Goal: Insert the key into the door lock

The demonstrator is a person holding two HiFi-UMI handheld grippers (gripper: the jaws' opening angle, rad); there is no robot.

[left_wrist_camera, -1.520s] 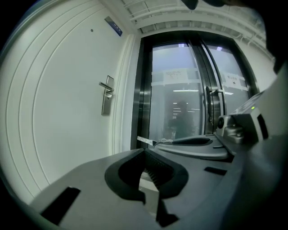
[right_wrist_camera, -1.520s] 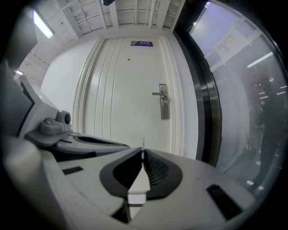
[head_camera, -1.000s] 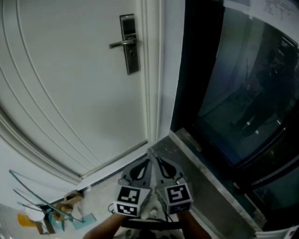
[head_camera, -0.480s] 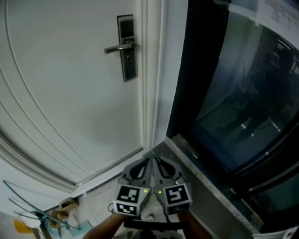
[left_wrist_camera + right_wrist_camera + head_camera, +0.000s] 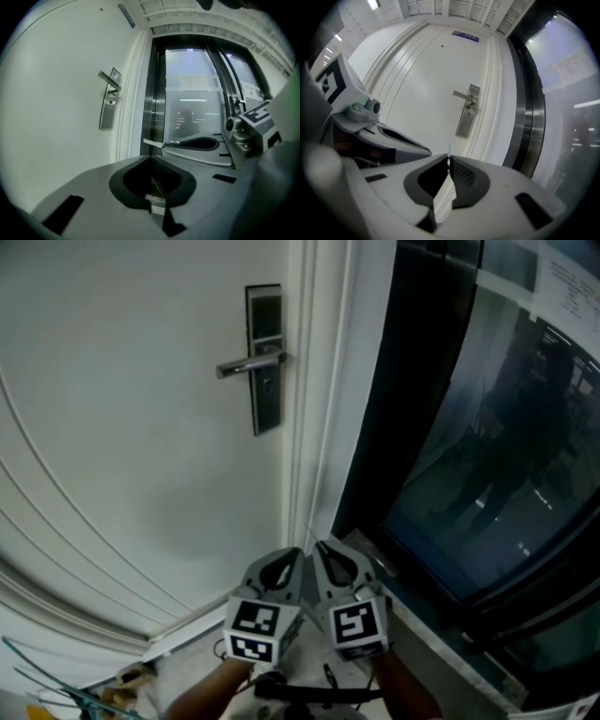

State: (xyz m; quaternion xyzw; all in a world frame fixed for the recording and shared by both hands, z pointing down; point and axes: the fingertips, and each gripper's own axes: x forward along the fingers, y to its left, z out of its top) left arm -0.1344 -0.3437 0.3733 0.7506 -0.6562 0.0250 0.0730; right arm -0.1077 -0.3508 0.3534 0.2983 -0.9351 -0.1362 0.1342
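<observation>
Right gripper (image 5: 448, 161) clamped on the thin silver metal key (image 5: 448, 150); 2 grippers side by side, well short of the lock.

The right gripper's jaws are pressed together on the key, whose blade projects past the tips toward 12 o'clock. The left gripper (image 5: 151, 161) has its jaws together with nothing between them. The dark grey rectangular metal door lock (image 5: 265, 357), with silver lever handle (image 5: 249, 364), lies at 11 o'clock from the grippers on the white panelled door (image 5: 141, 427). The white door frame (image 5: 314, 381) stands at 12 o'clock. A dark glass panel (image 5: 487, 427) carrying a white paper notice (image 5: 567, 282) fills 2 o'clock, above a grey stone ledge (image 5: 441, 643).
</observation>
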